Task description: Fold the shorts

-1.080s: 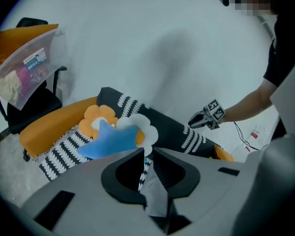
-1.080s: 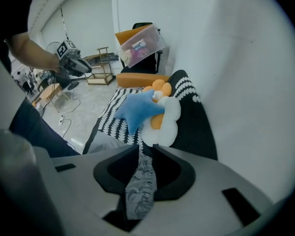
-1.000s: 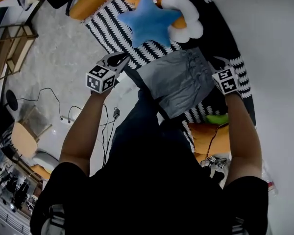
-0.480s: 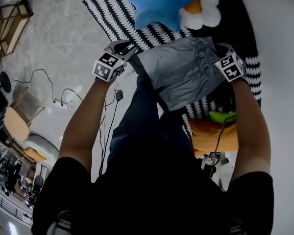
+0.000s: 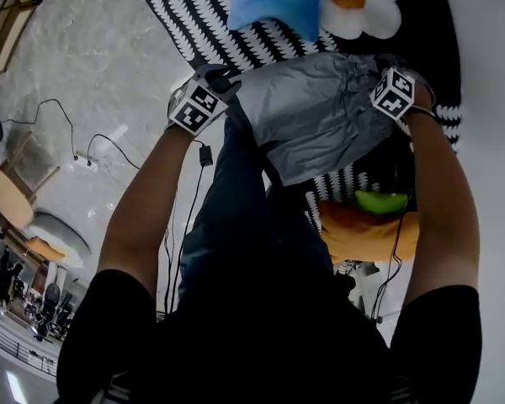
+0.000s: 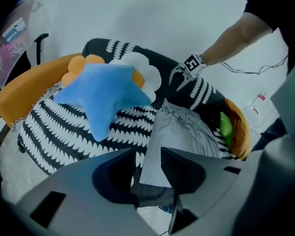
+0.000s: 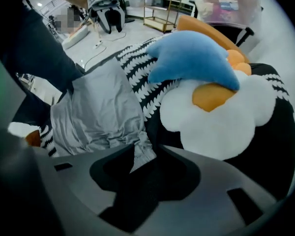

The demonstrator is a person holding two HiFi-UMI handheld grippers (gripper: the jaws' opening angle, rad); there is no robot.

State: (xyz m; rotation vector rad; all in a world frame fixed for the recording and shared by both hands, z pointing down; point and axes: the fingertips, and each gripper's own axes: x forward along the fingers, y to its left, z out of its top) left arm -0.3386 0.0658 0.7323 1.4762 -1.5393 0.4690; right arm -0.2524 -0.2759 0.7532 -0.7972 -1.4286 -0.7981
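Striped black-and-white cover (image 5: 194, 15) thrown over an orange seat (image 6: 24, 95), pale floor (image 5: 84, 74) next to it, so that's the work spot. Grey shorts (image 5: 320, 120) are laid out pretty flat on that cover, close to its front edge. The gathered waistband is at the right gripper's end and the leg end is toward the left one.

Left gripper (image 6: 148, 154) is parked at the near corner of the shorts. Its jaws have just been opening and are seen well apart, with the cloth edge lying loose between them, not pinched. Right gripper (image 7: 146, 151) is at the waistband corner. Its jaws have just been opening too; a bit of grey cloth sits in the gap, but no squeeze can be made out, so it's counted as let go.

So this looks like the lay-out step: shorts put down and released, no fold made yet. For the next move, fresh grips would probably be needed along one side, so one half can be carried over onto the other with the edges matched.

Blue star cushion (image 6: 105, 95) and white flower cushion (image 7: 216, 117) are sat just beyond the waistband and should be kept clear of.
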